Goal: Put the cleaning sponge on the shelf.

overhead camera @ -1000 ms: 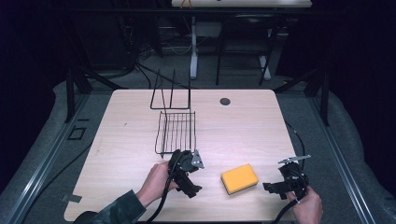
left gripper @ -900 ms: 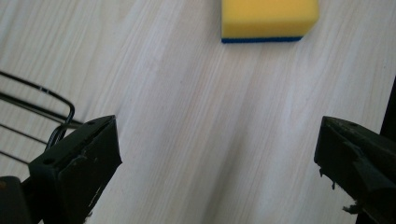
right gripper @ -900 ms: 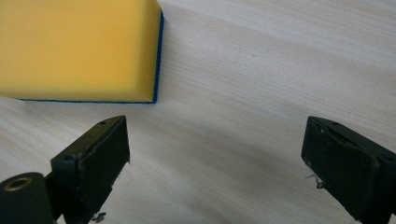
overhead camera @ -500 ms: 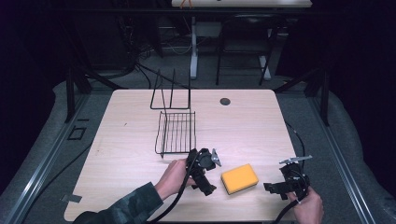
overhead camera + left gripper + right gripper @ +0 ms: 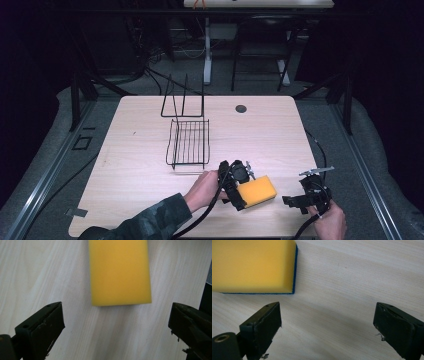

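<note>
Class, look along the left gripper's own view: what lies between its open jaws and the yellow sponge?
Nothing but bare wooden table. In the left gripper view, the left gripper stands open, just short of the yellow sponge, not touching it.

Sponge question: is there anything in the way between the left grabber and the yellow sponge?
No, nothing visible blocks it. In the left gripper view the yellow sponge lies flat on bare table just ahead of the left gripper, whose jaws stand wide open with only wood between them and the sponge.
</note>
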The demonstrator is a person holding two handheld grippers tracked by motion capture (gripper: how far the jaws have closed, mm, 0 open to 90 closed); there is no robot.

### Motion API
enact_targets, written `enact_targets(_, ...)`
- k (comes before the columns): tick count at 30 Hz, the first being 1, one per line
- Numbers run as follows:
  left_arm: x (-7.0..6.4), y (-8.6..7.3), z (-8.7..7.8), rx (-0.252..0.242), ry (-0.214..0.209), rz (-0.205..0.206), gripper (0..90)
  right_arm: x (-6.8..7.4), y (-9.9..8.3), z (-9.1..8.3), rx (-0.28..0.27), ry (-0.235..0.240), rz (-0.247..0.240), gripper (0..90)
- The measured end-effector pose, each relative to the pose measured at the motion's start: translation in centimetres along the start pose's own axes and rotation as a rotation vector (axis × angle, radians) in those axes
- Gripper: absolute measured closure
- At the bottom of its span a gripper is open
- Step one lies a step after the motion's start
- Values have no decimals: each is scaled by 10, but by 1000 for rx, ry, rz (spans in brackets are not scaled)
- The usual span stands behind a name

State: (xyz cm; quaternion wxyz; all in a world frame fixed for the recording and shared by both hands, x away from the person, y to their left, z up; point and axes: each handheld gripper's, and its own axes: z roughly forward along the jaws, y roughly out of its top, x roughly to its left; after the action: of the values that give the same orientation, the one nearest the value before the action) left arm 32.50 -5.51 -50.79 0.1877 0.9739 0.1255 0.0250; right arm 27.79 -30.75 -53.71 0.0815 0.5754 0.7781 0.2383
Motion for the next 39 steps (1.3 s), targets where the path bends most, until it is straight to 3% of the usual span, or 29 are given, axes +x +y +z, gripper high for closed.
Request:
enact_targets(11, -4, 17, 23, 44, -23, 9, 0, 0, 0, 0, 2, 1, -2, 74)
enact_targets(20, -6, 21, 33, 60, -8, 5, 29, 1, 0, 0, 9, 9, -10, 79)
enact_targets(26, -5, 21, 38, 71, -13, 1, 106, 1, 0, 0, 12, 7, -15, 79)
enact_targets(30, -7, 21, 43, 97, -8, 13, 205, 1, 0, 1, 11, 8, -13, 82)
enact_targets(39, -5, 18, 41, 61, -7, -9, 237, 1, 0, 1, 15, 7, -15, 85)
